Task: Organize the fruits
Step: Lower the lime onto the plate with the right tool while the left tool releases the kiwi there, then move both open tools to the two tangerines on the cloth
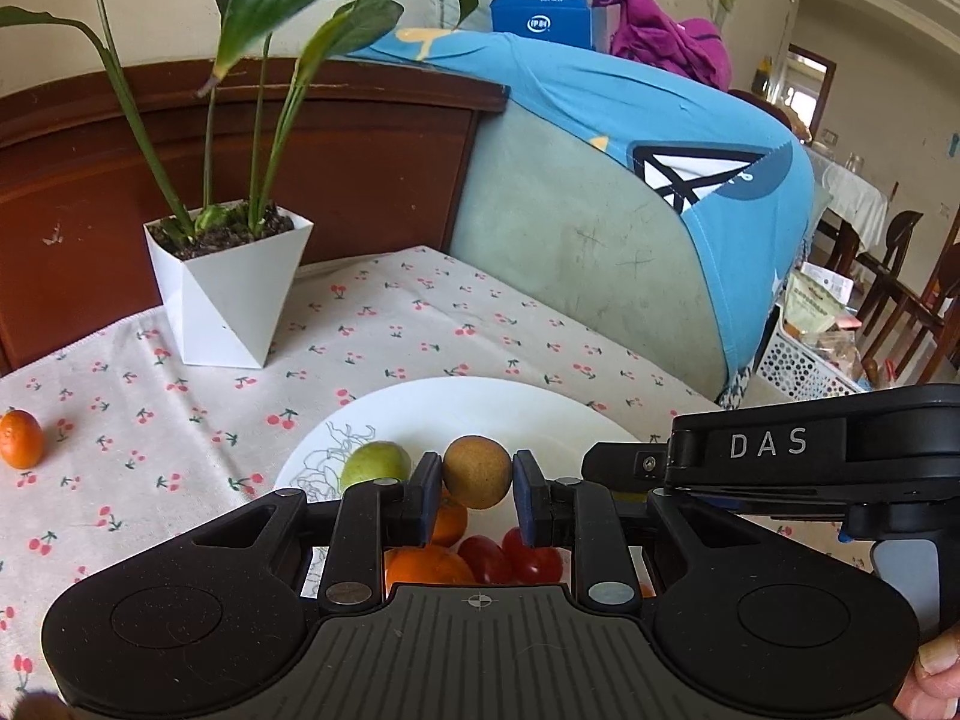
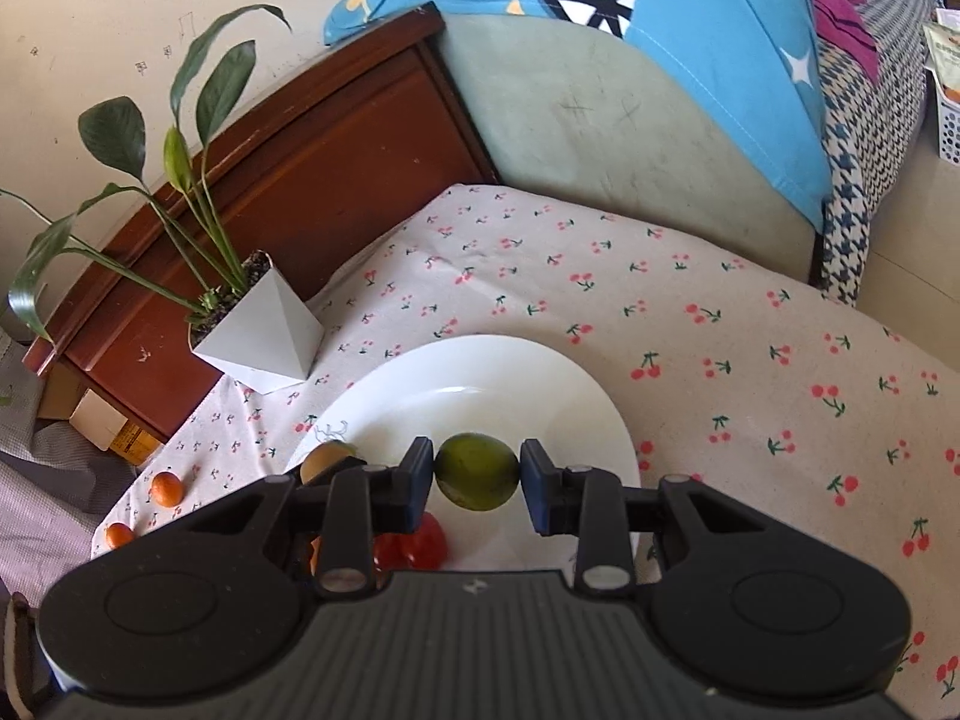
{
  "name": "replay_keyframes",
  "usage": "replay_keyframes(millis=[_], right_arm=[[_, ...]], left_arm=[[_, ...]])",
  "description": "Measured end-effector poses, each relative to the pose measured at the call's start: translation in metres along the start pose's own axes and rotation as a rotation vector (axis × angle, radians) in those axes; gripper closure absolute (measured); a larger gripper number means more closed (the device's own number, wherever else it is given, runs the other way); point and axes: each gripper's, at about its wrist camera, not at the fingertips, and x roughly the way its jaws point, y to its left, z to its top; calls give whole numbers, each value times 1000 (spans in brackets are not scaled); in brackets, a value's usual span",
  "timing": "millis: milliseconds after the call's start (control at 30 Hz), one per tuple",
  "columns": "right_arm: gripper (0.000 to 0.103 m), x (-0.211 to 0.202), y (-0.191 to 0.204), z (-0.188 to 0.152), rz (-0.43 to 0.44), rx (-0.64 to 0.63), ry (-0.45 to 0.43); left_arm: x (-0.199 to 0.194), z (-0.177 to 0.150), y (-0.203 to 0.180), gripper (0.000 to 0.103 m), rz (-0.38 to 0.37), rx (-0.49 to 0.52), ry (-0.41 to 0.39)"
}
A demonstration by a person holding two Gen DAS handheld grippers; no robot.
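Observation:
My left gripper (image 1: 477,480) is shut on a round brown fruit (image 1: 477,471), held over the white plate (image 1: 480,402). On the plate below it lie a green fruit (image 1: 375,462), an orange (image 1: 429,564) and red cherry tomatoes (image 1: 510,558). My right gripper (image 2: 477,474) is shut on a round green fruit (image 2: 477,471) above the same plate (image 2: 540,384). Red tomatoes (image 2: 420,543) and a tan fruit (image 2: 327,459) show beside its left finger. The right gripper's black housing (image 1: 780,450) sits close on the right in the left wrist view.
Small orange fruits lie loose on the cherry-print cloth (image 2: 720,330) left of the plate (image 1: 21,438) (image 2: 165,487) (image 2: 119,534). A white plant pot (image 1: 228,294) (image 2: 264,342) stands behind. A wooden board (image 1: 300,168) and a cushion under blue fabric (image 1: 600,228) back the table.

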Motion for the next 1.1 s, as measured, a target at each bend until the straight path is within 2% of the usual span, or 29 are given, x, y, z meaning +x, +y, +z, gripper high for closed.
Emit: replay_keyframes(millis=[200,367,567,733,1000,1100], right_arm=[[69,-1,0,0,0,6,-5],[69,-2,4,2,13,-6,-24],[69,-2,12,2,51,-27,-30],[69,-1,24,-1,82,-68,-30],[68,5,48,-9,135,-136,-8],[67,7,60,-12,158,-172,-9]], left_arm=[[-2,0,-1,77,3,-1,-1],[-11,4,5,64,31,-36,-14],[-21,7,11,59,55,-61,-9],[-30,6,15,53,95,-60,10],[-48,8,34,51,155,-91,49],[-56,10,44,45,199,-96,58]])
